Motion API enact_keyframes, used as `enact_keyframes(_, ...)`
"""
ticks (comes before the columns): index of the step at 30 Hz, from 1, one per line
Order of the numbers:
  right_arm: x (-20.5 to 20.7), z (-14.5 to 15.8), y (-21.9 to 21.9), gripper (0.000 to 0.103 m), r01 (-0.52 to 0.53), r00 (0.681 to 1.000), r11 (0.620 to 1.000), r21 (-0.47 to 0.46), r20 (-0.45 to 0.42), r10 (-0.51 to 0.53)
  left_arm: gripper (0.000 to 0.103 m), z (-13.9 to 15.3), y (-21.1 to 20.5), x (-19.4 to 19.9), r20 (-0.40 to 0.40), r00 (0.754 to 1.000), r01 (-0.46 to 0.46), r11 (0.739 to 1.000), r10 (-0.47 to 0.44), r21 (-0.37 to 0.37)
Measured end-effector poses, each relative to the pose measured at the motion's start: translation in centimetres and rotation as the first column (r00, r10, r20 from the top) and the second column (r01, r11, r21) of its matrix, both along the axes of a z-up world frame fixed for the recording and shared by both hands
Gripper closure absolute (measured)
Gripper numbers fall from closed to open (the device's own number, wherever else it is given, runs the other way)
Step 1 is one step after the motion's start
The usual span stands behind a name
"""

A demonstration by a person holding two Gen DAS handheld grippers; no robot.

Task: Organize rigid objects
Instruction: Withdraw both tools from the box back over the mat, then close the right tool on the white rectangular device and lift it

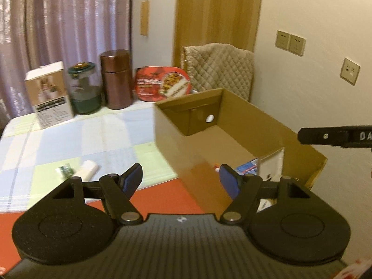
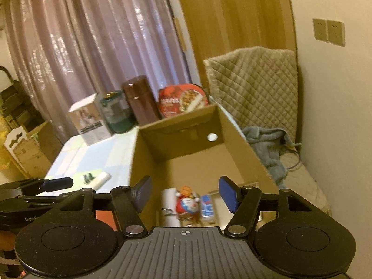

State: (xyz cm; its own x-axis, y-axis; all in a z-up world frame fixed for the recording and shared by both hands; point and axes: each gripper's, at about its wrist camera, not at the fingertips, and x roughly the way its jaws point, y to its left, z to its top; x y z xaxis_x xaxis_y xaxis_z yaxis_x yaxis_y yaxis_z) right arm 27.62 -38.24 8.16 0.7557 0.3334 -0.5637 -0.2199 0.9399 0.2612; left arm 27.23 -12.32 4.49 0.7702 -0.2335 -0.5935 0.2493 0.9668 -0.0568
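Note:
An open cardboard box (image 1: 176, 144) stands on the table to the right of my left gripper (image 1: 181, 179), which is open and holds nothing. My right gripper (image 2: 186, 193) hangs open over the box (image 2: 148, 162), with nothing between its pads. On the box floor below it lie a white roll (image 2: 168, 200), a red and blue toy figure (image 2: 187, 203) and a small bottle (image 2: 207, 205). On the checked cloth to the left of the box lie another white roll (image 1: 88, 168) and a small green item (image 1: 66, 169).
Along the table's back stand a white carton (image 1: 50, 93), a green-lidded jar (image 1: 84, 88), a brown canister (image 1: 116, 79) and a red food tray (image 1: 162, 81). A red mat (image 1: 162, 197) lies at the front. A quilt-covered chair (image 1: 220, 69) stands behind the box, with curtains beyond.

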Motion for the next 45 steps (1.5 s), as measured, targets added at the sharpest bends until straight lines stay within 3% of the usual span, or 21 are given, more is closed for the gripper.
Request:
enact_keyframes(10,-2.3,1.4,6.5,0.037,-0.096,0.995,0.995,0.035,0.033,0.095,0.033,0.1,8.3,-3.4,0.008,0.992,-0.127,0.991,0.127,0.028)
enact_keyframes(18,-2.5,0.1,12.3,0.036,-0.179,0.984,0.983,0.047,0.013,0.179,0.033,-2.0,15.1,-4.7,-0.012,0.970,-0.243,0.969,0.243,0.043)
enact_keyframes(35,5.4,-9.7,25.0,0.036,-0.235,0.967,0.971,0.046,-0.093,0.239,0.032,-7.6,24.0,-0.1,-0.029,0.923,-0.383,0.922,0.385,0.051)
enact_keyframes(39,7.9,-12.2,27.8,0.036,-0.250,0.959,0.967,0.049,-0.121,0.255,0.032,-9.1,24.9,1.5,-0.064,0.916,-0.396,0.918,0.396,0.010)
enact_keyframes(45,11.4,-14.7,30.4,0.036,-0.243,0.957,0.968,0.067,-0.146,0.251,0.033,-10.3,27.1,3.2,-0.105,0.877,-0.475,0.879,0.468,-0.050)
